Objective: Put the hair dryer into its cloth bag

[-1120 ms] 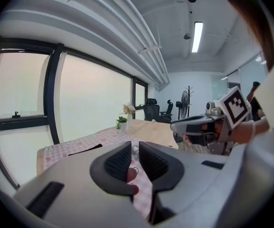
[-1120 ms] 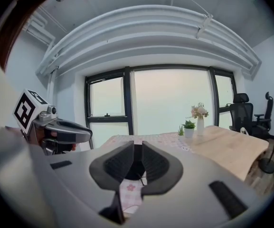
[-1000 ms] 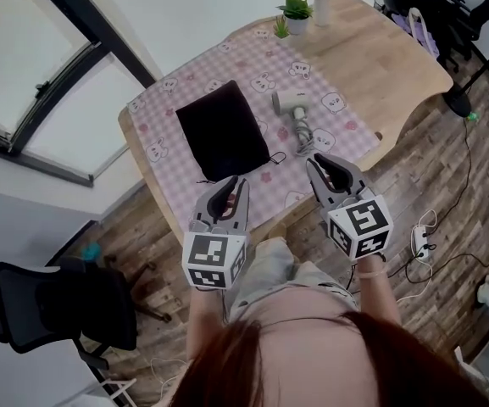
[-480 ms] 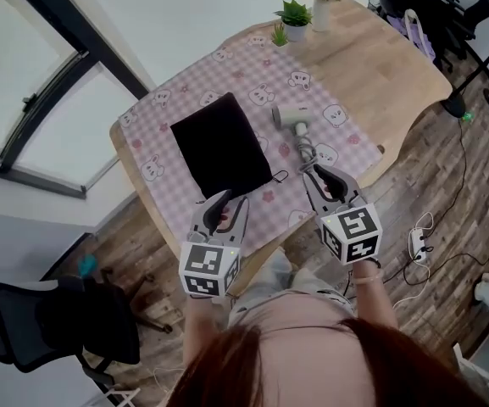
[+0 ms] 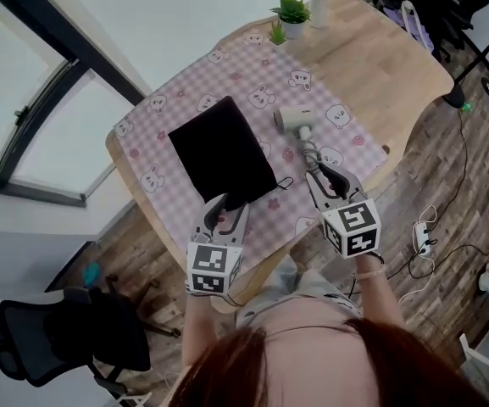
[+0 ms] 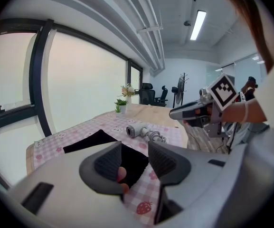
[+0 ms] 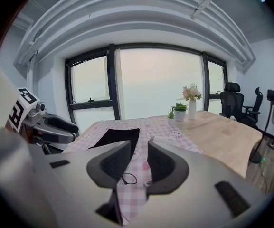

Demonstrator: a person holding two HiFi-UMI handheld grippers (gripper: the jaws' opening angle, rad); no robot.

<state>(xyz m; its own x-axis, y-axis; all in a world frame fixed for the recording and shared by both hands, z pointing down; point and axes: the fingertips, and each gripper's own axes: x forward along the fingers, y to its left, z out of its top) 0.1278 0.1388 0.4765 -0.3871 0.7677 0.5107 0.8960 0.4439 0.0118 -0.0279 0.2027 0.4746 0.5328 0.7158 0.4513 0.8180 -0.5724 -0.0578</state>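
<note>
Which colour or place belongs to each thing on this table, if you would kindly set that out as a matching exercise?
Things:
1. cloth bag
2. hair dryer
3. potted plant
4. tablecloth

Descriptions:
A. green, at the far end
B. pink checks with bear prints
C. black, lying flat
D. pale grey, lying just right of the bag in the head view, cord bundled

Pairs: 1-C; 2-D; 3-A; 4-B
</note>
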